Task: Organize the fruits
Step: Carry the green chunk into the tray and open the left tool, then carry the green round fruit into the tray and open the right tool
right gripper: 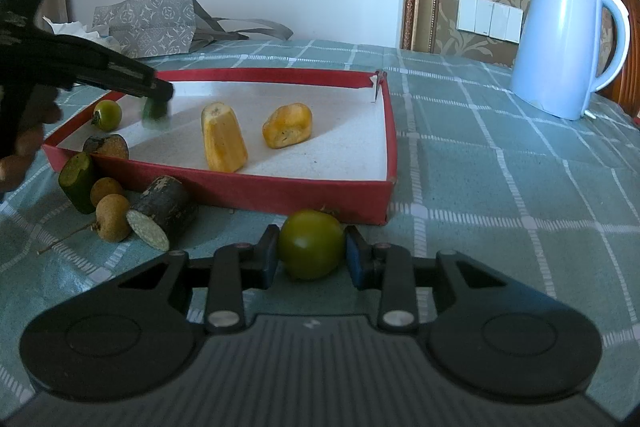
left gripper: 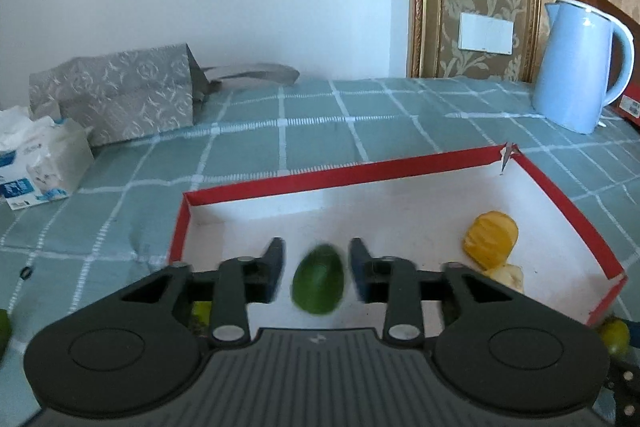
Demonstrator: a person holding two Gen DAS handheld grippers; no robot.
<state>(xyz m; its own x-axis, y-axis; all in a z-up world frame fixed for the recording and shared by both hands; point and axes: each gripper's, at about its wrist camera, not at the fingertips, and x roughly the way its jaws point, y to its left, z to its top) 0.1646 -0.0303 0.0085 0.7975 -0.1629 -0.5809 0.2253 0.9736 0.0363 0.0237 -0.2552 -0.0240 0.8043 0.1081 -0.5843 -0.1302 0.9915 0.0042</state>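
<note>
Green, blurred fruit hangs between the left gripper's spread fingers; right gripper pinches a green tomato.

The left tongs are black with blue pads, and between them sits a dark green fruit, blurred. Beyond them the tray shows red walls and a white floor; to their right lies a yellow-orange fruit piece. The right tongs, also black with blue pads, flank an olive-green round fruit. To their left lie a black-skinned piece with a pale speckled cut face and tan-brown small fruits. The worktop wears teal cloth checked in white. Far right of both tongs stands a pale blue kettle.
</note>
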